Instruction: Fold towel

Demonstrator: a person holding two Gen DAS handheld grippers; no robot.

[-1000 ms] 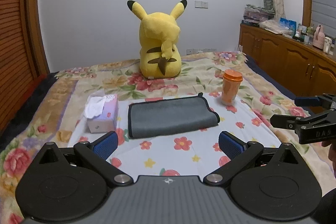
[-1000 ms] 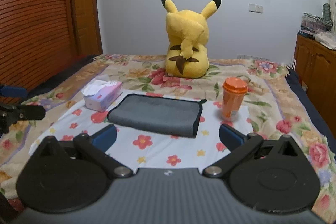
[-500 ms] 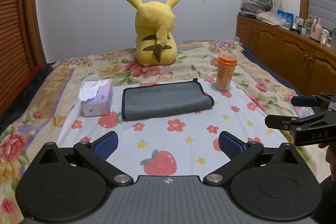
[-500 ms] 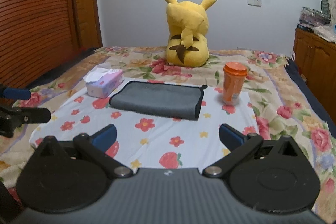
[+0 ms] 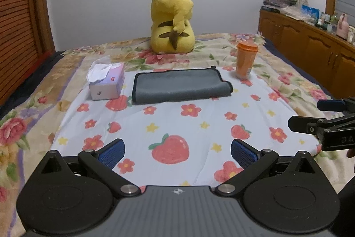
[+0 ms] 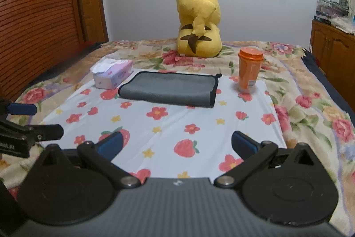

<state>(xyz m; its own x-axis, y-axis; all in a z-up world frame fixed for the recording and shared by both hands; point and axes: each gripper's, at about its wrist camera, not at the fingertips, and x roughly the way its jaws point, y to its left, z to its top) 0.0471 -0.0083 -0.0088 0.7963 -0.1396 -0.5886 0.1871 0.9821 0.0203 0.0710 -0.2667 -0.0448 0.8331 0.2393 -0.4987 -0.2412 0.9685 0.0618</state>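
while tissues poke from the tissue box (image 5: 106,83), both grippers gape empty.

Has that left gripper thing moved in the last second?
Yes. The left gripper has backed away from the grey towel: more flowered sheet now lies between them, and its jaws stand open.

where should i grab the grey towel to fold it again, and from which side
Judging by its pose, take the grey towel at its two near corners, coming from the near side. It lies flat, long edge facing both open grippers; tissue box and orange cup crowd its ends.
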